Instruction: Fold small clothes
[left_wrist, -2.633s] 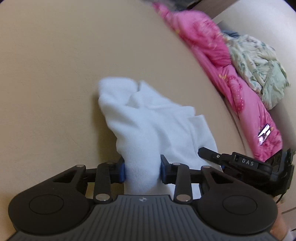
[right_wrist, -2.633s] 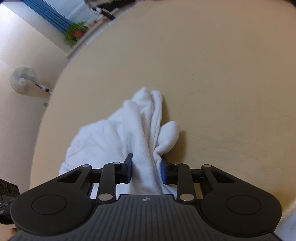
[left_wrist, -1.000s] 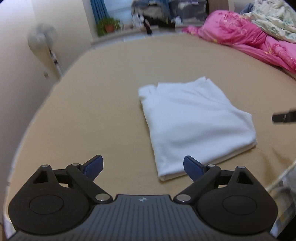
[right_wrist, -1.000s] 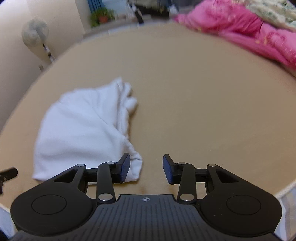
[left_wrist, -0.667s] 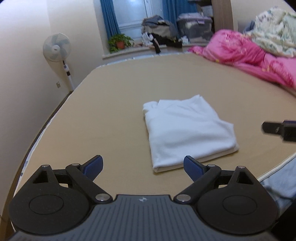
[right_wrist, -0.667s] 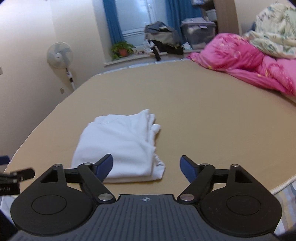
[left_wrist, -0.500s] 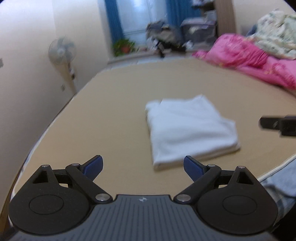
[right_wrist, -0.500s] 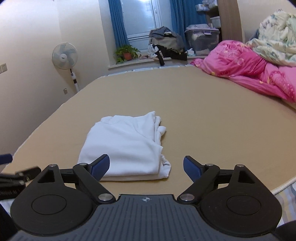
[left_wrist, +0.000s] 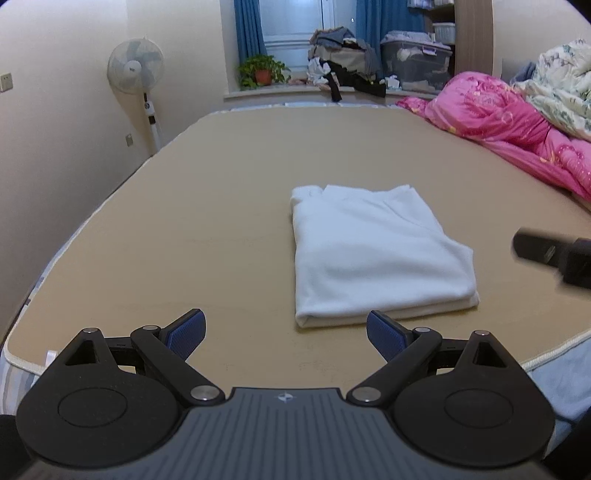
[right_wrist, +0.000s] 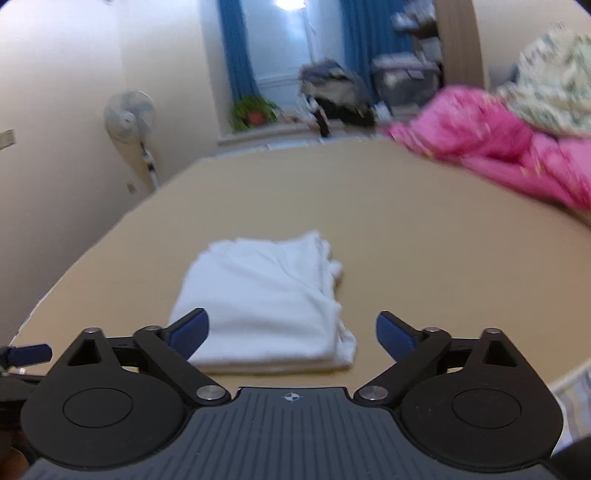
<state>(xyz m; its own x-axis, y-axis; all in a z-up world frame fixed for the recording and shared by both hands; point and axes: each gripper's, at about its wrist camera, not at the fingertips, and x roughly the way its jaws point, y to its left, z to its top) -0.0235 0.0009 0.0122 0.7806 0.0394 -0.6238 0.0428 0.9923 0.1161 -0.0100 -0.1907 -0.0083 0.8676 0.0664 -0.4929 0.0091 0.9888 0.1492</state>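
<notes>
Tan bed (left_wrist: 221, 206), folded white garment (left_wrist: 373, 254) lying flat; both tongs spread, empty.

A wide bed (left_wrist: 229, 206) with a tan sheet fills the room. A standing fan (left_wrist: 136, 70) is by the cream wall; blue curtains (left_wrist: 248, 35) frame the window.

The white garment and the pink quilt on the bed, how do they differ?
The white garment is folded into a flat, neat rectangle; the pink quilt lies bunched in a heap. The white garment sits near the bed's front edge, alone; the pink quilt lies along the far right side, under a floral blanket. Both rest on the bed.
</notes>
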